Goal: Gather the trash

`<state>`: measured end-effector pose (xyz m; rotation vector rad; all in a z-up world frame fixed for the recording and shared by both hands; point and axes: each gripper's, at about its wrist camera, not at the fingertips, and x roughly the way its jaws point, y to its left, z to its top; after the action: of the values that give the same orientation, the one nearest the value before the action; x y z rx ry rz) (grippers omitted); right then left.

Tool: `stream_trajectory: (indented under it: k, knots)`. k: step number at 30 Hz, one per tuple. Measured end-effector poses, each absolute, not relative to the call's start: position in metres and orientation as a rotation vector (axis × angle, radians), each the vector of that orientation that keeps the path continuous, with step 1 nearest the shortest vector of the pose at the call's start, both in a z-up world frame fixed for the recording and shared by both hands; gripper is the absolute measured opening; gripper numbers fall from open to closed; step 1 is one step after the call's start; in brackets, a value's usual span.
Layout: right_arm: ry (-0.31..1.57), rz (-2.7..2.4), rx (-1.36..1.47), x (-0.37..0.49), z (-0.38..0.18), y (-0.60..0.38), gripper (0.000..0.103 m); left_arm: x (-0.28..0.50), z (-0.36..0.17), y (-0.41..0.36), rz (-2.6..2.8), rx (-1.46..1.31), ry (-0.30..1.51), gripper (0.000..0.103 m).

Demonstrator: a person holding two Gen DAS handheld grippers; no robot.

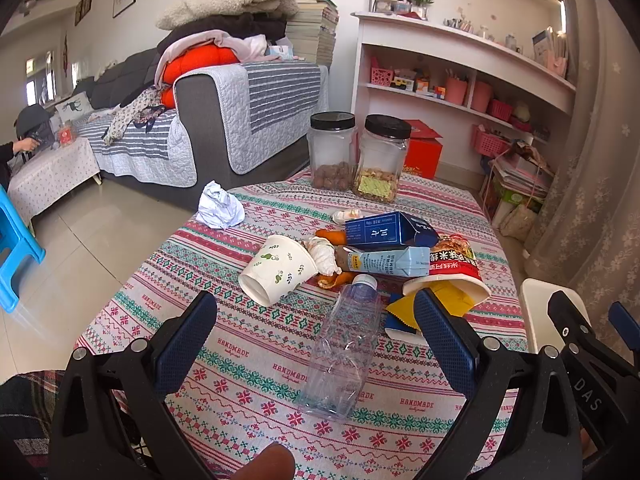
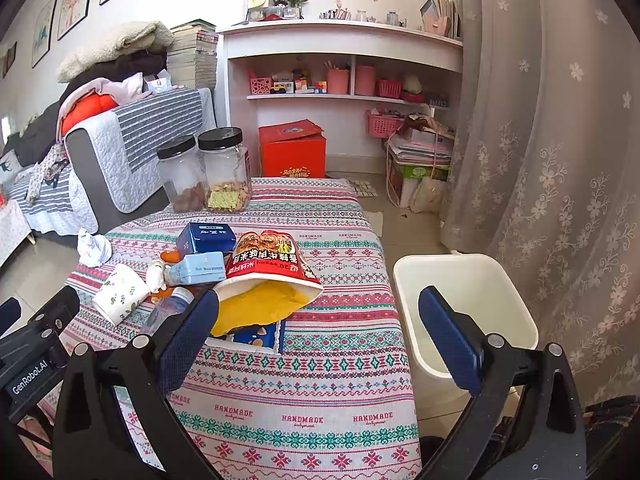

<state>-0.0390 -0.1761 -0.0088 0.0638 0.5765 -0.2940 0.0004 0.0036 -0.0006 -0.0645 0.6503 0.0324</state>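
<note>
I have both sets of jaws spread wide and holding nothing. My left gripper (image 1: pixel 316 324) hangs over the clear plastic bottle (image 1: pixel 340 352) lying on the patterned surface (image 1: pixel 248 364), near the paper cup (image 1: pixel 276 268), cartons and red noodle bowl (image 2: pixel 268 268). My right gripper (image 2: pixel 316 320) points between that bowl and the white bin (image 2: pixel 468 300) beside the surface.

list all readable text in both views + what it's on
"HANDMADE": repeated on the tablecloth.
"GenRobot.AI": on the left gripper's body, seen in the right wrist view.
"DAS": on the right gripper's body, seen in the left wrist view.
Red noodle cup: large Chinese characters, upside down, not legible.
Blue box, milk carton, jar label: print too small to read.
</note>
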Motion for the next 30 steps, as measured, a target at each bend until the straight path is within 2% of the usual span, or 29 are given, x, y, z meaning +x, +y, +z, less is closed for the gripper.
stream_trajectory:
  k: [30]
  knots:
    - [0.577,-0.298,0.071,-0.038,-0.009,-0.177,0.096,0.001,-0.014,0.006,0.036,-0.069,0.659,0.096]
